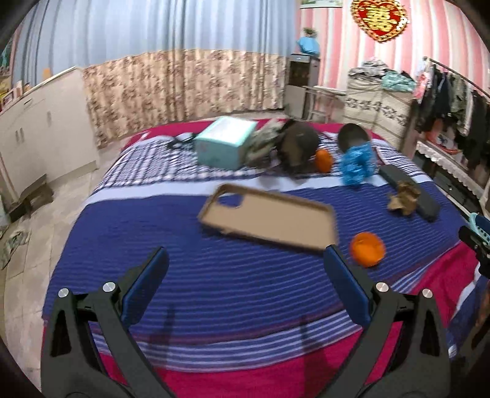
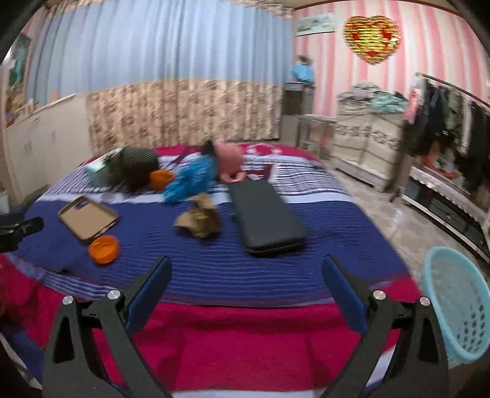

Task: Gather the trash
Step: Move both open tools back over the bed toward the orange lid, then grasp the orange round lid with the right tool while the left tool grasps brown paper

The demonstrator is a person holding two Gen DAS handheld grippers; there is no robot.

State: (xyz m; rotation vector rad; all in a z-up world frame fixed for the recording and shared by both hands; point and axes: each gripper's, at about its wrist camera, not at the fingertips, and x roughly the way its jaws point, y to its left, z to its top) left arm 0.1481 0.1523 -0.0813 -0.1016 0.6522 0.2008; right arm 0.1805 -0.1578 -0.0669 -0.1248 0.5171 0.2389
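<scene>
While both tools hang above the near edge of the bed [image 1: 214,275], each stands wide open and holds nothing: the left tool [image 1: 245,257] faces the tan phone case [image 1: 269,217], and the right tool [image 2: 246,266] faces the black flat case [image 2: 266,214].

Writing: the only lettering is a gold character on the red heart ornament [image 1: 379,18] on the striped wall; it is too blurred to read. No brand or label is legible on any item.

Surface: the bed carries a blue striped blanket with red borders. On it lie the crumpled brown paper [image 2: 199,220], touching the left edge of the black flat case; an orange lid [image 2: 103,249] just beside the phone case; a blue crumpled wrapper [image 2: 190,180]; and a teal box [image 1: 225,144] farther back.

Room: a light blue basket [image 2: 459,306] stands on the floor beside the bed, right of the right tool. Blue and floral curtains [image 1: 183,76] cover the far wall. A clothes rack [image 1: 453,91] stands at right.
</scene>
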